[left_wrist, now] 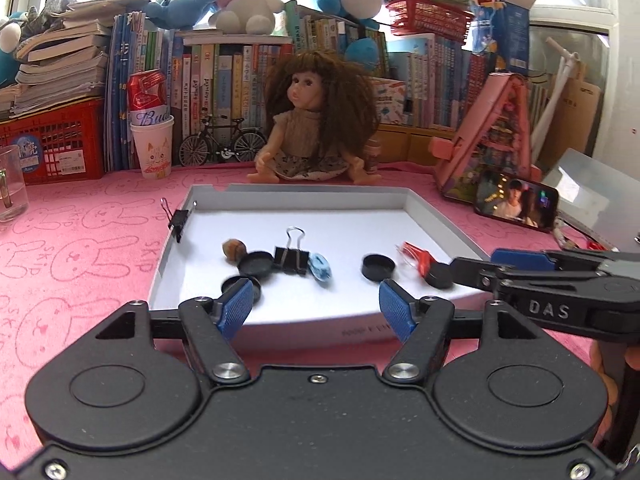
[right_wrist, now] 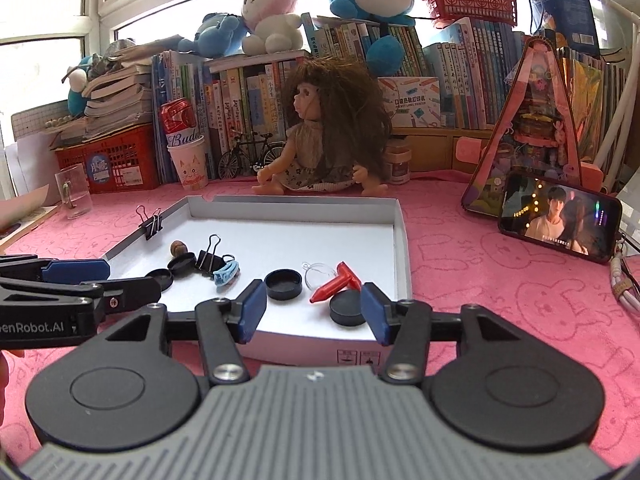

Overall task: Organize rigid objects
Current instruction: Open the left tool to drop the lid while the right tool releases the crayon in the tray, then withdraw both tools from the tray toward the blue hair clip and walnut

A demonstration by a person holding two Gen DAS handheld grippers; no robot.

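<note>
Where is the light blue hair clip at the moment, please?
In both wrist views the light blue hair clip lies inside the white tray, just right of the black binder clip.

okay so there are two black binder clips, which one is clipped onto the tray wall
The binder clip at the tray's far left wall grips that edge. The other binder clip lies loose on the tray floor among the black caps.

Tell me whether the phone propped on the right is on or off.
On. The phone leans against the pink toy house, its screen lit with a video scene.

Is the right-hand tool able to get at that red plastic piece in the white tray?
Probably yes: the right gripper has open, empty jaws, and the red piece lies just ahead in the tray, a black cap lying beside it.
</note>
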